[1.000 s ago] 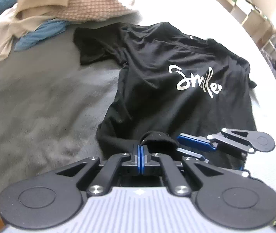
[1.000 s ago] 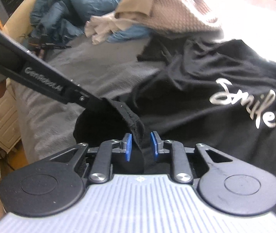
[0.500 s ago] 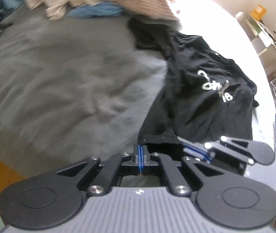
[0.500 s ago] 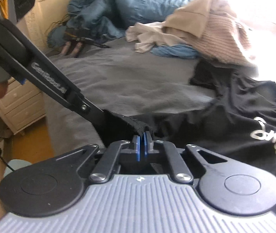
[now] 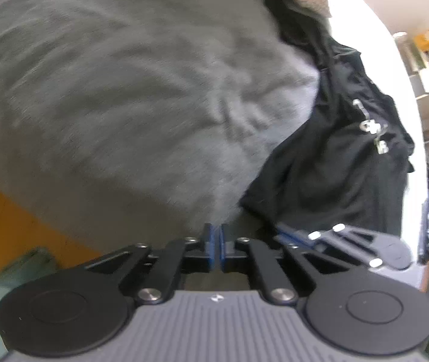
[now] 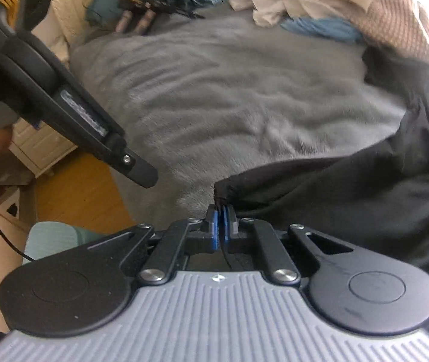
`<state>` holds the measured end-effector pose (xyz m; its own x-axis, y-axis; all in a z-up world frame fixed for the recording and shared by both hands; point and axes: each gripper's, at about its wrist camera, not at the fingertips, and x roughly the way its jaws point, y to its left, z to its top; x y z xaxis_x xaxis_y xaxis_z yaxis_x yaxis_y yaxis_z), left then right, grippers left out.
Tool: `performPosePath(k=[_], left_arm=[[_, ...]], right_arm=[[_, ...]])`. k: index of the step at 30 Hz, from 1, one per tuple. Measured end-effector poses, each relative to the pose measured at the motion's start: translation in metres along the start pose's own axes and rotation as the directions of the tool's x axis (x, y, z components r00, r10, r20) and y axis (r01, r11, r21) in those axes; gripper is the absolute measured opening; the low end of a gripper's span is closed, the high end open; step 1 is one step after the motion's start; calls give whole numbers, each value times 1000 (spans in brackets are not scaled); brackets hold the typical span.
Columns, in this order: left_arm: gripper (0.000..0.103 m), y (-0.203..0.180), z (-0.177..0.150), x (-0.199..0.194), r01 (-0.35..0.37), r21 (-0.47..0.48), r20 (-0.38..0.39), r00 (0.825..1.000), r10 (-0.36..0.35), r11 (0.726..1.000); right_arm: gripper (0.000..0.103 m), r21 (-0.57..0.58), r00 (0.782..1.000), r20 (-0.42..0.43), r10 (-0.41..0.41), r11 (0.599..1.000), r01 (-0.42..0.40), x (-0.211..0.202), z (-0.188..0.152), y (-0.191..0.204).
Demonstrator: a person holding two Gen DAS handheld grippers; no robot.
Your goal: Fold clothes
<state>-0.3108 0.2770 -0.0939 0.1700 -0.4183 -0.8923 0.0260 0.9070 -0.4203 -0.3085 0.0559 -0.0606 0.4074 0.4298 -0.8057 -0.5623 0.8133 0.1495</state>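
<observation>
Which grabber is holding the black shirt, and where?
The right gripper pinches the black shirt by its hem corner. The left gripper is opening, nothing between its jaws.

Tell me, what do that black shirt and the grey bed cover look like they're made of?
The black shirt looks like thin matte cotton knit: it drapes in soft folds, with a white print. The grey bed cover looks like plush fleece: fuzzy, with brushed streaks. Blur leaves both uncertain.

The left claw [image 5: 215, 241] is opening, having let go of the black shirt [image 5: 335, 163].
</observation>
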Motion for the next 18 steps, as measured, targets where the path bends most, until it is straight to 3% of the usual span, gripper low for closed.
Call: performPosePath(k=[3, 8, 13, 18], left_arm=[[28, -6, 14, 5, 27, 37, 3, 1000, -28, 999], [30, -23, 28, 14, 17, 182, 24, 999, -22, 983], [33, -45, 28, 31, -4, 368, 1, 1000, 4, 930], [37, -61, 26, 53, -7, 512, -35, 999, 28, 859]], right_arm=[[5, 11, 1000, -20, -24, 1000, 24, 9, -2, 3], [12, 55, 999, -11, -31, 998, 31, 17, -5, 10], [39, 68, 999, 10, -38, 997, 37, 14, -11, 22], [45, 80, 999, 12, -38, 996, 36, 5, -18, 28]])
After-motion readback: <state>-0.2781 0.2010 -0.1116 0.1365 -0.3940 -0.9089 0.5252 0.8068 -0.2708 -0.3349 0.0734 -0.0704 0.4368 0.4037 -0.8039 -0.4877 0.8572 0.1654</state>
